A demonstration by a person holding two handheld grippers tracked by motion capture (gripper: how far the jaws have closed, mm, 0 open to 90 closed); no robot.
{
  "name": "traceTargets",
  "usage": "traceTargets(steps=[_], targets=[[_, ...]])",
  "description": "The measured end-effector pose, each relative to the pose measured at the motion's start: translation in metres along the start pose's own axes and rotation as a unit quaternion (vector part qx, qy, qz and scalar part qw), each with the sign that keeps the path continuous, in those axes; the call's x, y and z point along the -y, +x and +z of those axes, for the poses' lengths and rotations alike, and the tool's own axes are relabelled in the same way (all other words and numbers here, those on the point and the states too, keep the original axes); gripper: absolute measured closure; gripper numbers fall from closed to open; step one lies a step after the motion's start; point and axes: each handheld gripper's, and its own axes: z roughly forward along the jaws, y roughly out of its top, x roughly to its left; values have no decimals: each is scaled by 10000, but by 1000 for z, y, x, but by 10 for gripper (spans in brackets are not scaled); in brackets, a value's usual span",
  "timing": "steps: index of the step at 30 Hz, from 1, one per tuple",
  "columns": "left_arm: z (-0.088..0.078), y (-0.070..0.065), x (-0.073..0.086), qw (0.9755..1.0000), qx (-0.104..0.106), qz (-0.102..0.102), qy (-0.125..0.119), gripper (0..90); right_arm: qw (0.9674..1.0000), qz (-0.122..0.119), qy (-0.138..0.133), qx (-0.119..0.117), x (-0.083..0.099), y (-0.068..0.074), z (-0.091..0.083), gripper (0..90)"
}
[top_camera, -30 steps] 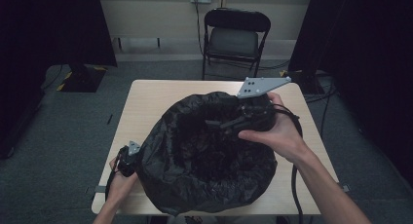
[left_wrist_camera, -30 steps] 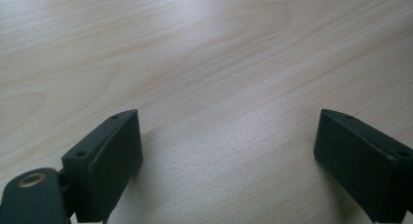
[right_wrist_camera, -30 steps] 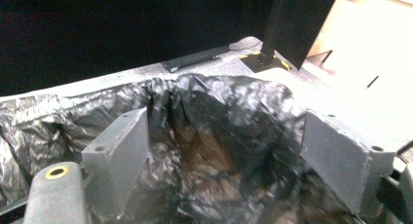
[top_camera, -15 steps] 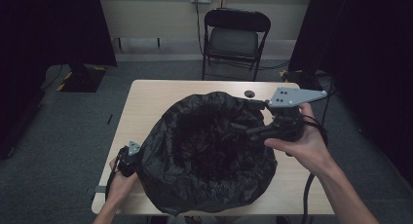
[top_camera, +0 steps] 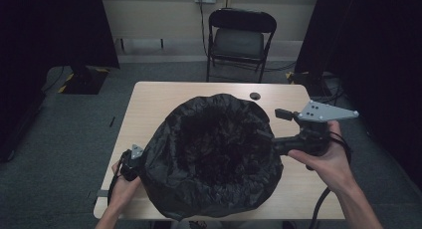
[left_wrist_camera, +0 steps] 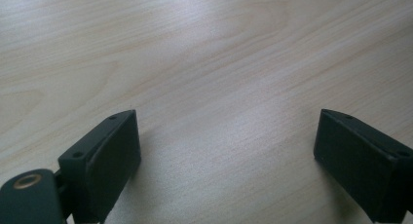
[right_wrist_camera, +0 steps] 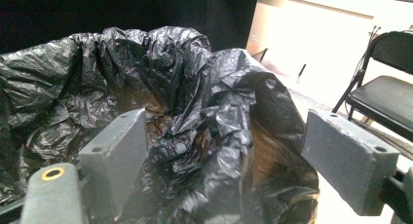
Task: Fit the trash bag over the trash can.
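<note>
On the tabletop (top_camera: 149,104) in front of me sits a big black bin bag (top_camera: 219,154), its mouth gaping upward and its crinkled rim rolled outward, taking up most of the wood between my two hands; my right gripper (top_camera: 278,142) is at the bag's right edge, its fingers (right_wrist_camera: 117,151) spread wide with a bunched fold of the rim (right_wrist_camera: 219,117) standing between them, not pinched, and in the right gripper view the plastic rises in creased ridges beyond; my left gripper (top_camera: 130,162) lies low at the bag's lower left side, close against the plastic, held in my left hand (top_camera: 122,186); its fingers (left_wrist_camera: 104,156) are wide apart too, with nothing between them but bare pale wood; a black folding chair (top_camera: 239,35) stands beyond the far edge.
</note>
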Motion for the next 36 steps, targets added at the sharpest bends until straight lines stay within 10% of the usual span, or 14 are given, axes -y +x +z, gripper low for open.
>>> traceTargets(steps=[16, 36], targets=[[0, 0, 0, 10000, 9, -6, 1, 89, 9964, 205, -48, 816, 30, -18, -21, 160], [0, -3, 0, 10000, -12, -14, 27, 76, 9876, 973, 212, 1212, 107, -38, -21, 118]])
